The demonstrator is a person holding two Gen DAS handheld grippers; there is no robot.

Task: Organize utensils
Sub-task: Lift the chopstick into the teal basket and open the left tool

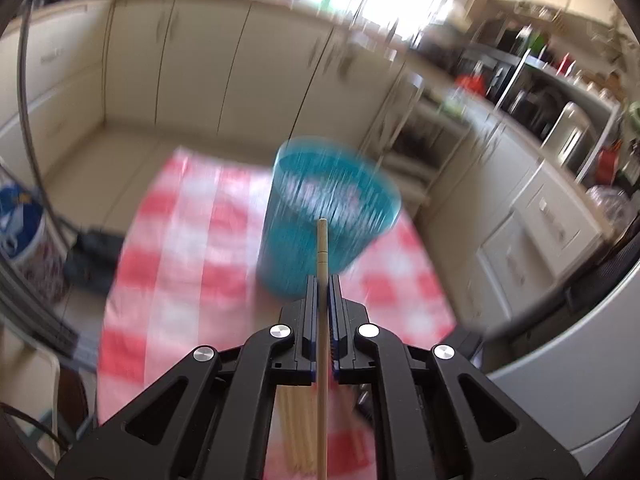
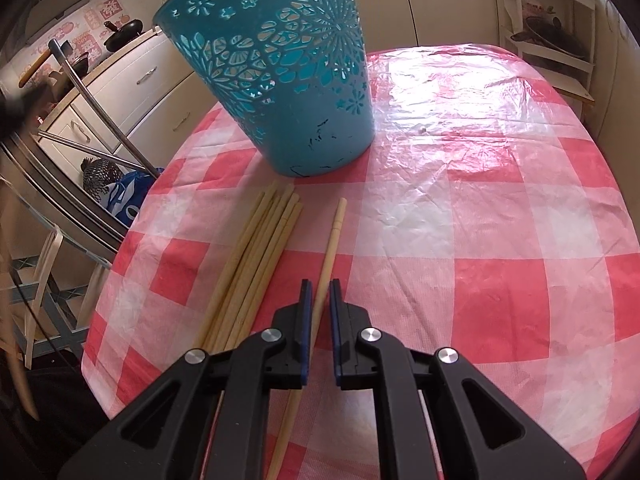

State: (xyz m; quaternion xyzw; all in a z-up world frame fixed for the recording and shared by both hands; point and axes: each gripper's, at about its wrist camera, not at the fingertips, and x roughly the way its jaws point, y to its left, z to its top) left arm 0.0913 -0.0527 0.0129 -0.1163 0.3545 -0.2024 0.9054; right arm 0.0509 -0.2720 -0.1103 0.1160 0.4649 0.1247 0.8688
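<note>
A single wooden chopstick (image 1: 322, 300) is seen clamped between the jaws of the left gripper (image 1: 322, 280), its long axis running straight along the fingers and its tip jutting out beyond them toward the far side. Directly past that tip stands the teal cut-out basket (image 1: 328, 216), blurred in the left wrist view, its open mouth facing up; the held stick is thus already aligned with the container, which lies dead ahead of the jaws. A bundle of chopsticks (image 1: 294, 428) is glimpsed on the red-and-white checked tablecloth (image 1: 168, 264) beneath the gripper body.

The right gripper (image 2: 320, 286) is nearly closed low over the cloth, a lone chopstick (image 2: 328, 252) lying between its fingers, the stick's long axis angled from the near edge toward the basket (image 2: 280, 80). Whether the pads actually press on this stick cannot be told; a sliver of space appears on either side. Just to its left, a loose bundle of chopsticks (image 2: 256, 256) is fanned on the cloth, tips ending just short of the basket's foot.

The left hand is judged closer to a drop: its stick needs only to be carried over the rim and tipped down.
</note>
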